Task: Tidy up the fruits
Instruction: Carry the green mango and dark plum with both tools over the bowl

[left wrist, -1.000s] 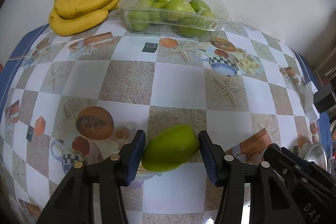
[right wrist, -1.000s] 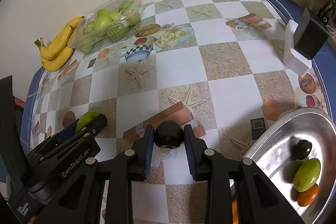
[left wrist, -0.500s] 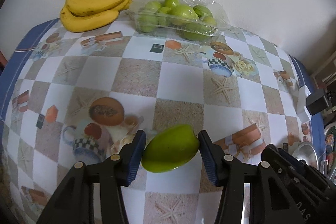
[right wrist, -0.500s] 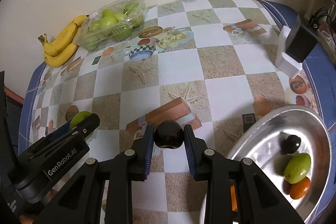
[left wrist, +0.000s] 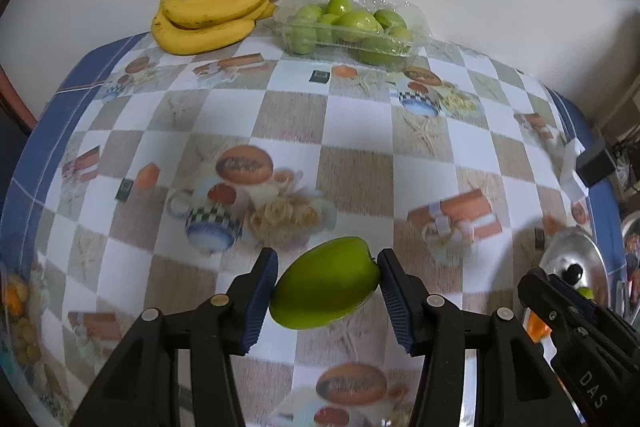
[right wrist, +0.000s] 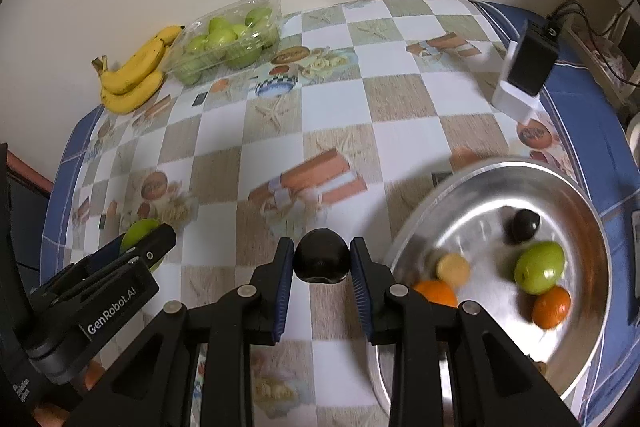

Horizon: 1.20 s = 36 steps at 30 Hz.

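Observation:
My left gripper (left wrist: 326,285) is shut on a green fruit (left wrist: 325,287) and holds it above the checkered tablecloth; the gripper also shows in the right wrist view (right wrist: 148,247). My right gripper (right wrist: 320,261) is shut on a small dark round fruit (right wrist: 321,261), held above the table just left of the metal tray (right wrist: 592,339). The tray holds a dark fruit (right wrist: 525,223), a green fruit (right wrist: 539,267), two orange fruits (right wrist: 551,307) and a pale slice (right wrist: 453,267). The tray's edge shows in the left wrist view (left wrist: 568,255).
A bunch of bananas (left wrist: 212,15) and a clear plastic box of green fruits (left wrist: 348,25) lie at the table's far edge by the wall. A black charger on a white block (right wrist: 524,67) stands at the right edge. Small fruits lie at the left edge (left wrist: 20,331).
Both grippers have risen and pulled back from the table with their fruits. The right gripper has come closer to the tray, which now shows more fully.

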### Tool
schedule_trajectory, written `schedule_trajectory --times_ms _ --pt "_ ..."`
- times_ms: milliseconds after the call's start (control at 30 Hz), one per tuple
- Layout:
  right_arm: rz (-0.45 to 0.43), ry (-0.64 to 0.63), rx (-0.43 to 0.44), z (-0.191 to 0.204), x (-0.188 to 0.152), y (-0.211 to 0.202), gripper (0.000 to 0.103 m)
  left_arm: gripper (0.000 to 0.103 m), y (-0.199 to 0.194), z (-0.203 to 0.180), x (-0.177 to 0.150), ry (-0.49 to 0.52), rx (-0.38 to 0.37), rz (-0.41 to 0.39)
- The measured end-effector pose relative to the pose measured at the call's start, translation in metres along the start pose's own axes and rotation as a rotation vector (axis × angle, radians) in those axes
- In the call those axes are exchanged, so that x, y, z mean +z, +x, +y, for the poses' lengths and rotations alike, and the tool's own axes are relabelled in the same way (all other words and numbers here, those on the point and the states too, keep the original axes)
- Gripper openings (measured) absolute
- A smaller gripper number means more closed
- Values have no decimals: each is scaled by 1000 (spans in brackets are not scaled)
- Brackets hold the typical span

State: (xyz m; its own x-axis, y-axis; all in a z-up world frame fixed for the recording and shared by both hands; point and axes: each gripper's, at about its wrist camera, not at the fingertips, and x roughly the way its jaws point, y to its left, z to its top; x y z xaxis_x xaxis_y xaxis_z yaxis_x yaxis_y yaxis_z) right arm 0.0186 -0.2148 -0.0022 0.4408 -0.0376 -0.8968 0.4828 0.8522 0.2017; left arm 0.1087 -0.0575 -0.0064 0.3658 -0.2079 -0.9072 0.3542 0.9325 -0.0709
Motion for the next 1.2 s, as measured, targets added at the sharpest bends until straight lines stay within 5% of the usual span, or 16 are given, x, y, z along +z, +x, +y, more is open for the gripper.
schedule_trajectory --times_ms 600,1200 --pt "-14 -29 11 -7 -53 -34 30 55 -36 -10 -53 5 11 -7" --pt "6 19 4 -41 -53 -36 30 55 -38 -47 -60 52 10 -6"
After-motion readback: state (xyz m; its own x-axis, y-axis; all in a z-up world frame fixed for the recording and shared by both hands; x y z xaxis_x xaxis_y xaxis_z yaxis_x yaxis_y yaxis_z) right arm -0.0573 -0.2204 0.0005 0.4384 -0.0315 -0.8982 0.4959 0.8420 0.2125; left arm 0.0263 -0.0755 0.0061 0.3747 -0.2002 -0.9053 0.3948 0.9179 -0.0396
